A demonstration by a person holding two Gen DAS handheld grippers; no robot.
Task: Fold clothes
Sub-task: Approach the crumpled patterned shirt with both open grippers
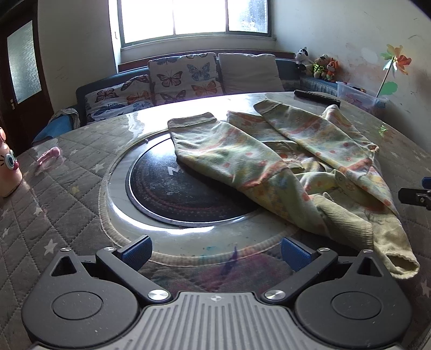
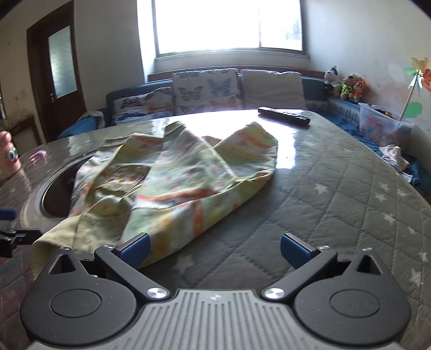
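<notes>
Beyond spread fingers [image 2: 295, 250], garment [image 2: 172, 183], seemingly untouched

The garment [image 1: 282, 167] lies crumpled on the table [image 1: 67, 188], ahead and to the right of the left gripper's [image 1: 215, 254] jaws, partly over the round inset plate [image 1: 172, 188] straight ahead of them. Seen from the right gripper [image 2: 214, 249], it lies ahead and left, one edge touching the left jaw. A remote [image 2: 282, 116] lies behind the garment, near the table's far edge. A sofa [image 1: 188, 78] stands beyond the table under the window [image 1: 194, 18]. A small toy [image 1: 48, 157] lies far left of the left jaws.
</notes>
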